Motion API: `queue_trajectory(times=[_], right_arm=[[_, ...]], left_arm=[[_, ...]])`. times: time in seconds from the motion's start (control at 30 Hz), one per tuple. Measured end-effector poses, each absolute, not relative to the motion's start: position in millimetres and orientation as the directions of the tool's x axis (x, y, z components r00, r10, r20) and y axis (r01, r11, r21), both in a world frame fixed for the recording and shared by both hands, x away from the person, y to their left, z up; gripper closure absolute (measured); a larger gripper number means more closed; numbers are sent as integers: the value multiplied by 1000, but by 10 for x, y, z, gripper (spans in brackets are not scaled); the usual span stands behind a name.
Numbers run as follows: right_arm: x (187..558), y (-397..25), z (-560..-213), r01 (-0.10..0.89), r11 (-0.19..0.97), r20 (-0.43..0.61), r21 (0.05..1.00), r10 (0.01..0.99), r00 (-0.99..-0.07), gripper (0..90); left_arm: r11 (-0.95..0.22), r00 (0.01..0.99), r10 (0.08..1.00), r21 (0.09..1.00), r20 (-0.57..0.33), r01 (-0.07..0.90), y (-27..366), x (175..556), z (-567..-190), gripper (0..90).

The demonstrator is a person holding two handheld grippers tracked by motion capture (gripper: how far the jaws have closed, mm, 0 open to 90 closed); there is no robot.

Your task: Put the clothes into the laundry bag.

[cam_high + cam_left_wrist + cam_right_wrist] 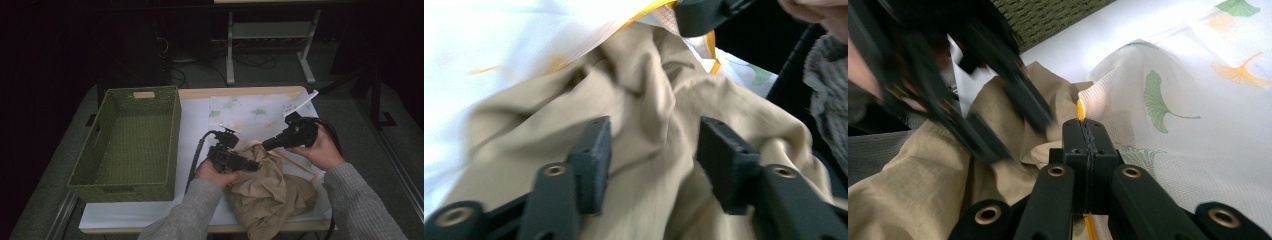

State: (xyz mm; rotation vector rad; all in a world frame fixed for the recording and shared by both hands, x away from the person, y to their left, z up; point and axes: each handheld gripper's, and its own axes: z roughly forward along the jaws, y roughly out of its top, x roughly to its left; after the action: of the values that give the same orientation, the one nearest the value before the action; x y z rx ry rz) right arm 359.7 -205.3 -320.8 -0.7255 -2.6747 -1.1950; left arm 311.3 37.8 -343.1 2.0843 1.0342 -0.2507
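A crumpled tan cloth (270,195) lies at the table's front, right of centre. Over its upper edge my left gripper (254,165) points right; the left gripper view has its jaws open (651,145) with the tan cloth (649,90) just beyond them, nothing held. My right gripper (266,145) is shut (1083,127) on the orange-hemmed edge of a thin white leaf-print cloth (1173,125), lifting that edge beside the tan cloth (923,185). The white cloth (245,112) spreads over the table's far right half.
A deep green woven basket (175,130) stands on the table's left half, with nothing inside it. The wooden table edge (240,91) runs along the back. Beyond it are a dark floor, cables and a white frame's legs (230,55).
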Motion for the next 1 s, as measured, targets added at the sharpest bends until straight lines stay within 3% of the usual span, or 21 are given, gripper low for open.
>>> queue_trajectory(times=[0.2, 0.43, 0.5, 0.6, 0.67, 0.9, 1.0], right_arm=[[3626, -2085, -3236, 486, 563, 301, 669, 392, -869, 895], [3634, -2054, -3246, 482, 568, 302, 667, 386, -872, 895], [3633, -2025, -3251, 478, 574, 302, 665, 379, -875, 895], [3626, -1981, -3251, 473, 578, 302, 665, 370, -878, 895], [3618, -1955, -3248, 464, 585, 298, 665, 363, -883, 895], [3607, -1900, -3211, 453, 588, 298, 669, 347, -889, 895], [3592, -1858, -3191, 443, 593, 291, 672, 338, -895, 895]], left_arm=[[-344, 614, 647, 545, -453, 765, 732, 3103, -3362, 353], [-426, 575, 655, 389, -490, 817, 640, 3129, -3798, 329], [-441, 589, 645, 392, -487, 807, 583, 3117, -3861, 432], [-457, 617, 632, 417, -470, 786, 510, 3094, -3889, 724], [-459, 640, 603, 450, -475, 766, 464, 3062, -3861, 838], [-458, 692, 455, 519, -561, 722, 277, 3002, -3652, 855], [-446, 704, 448, 545, -551, 710, 171, 3002, -3615, 854]])
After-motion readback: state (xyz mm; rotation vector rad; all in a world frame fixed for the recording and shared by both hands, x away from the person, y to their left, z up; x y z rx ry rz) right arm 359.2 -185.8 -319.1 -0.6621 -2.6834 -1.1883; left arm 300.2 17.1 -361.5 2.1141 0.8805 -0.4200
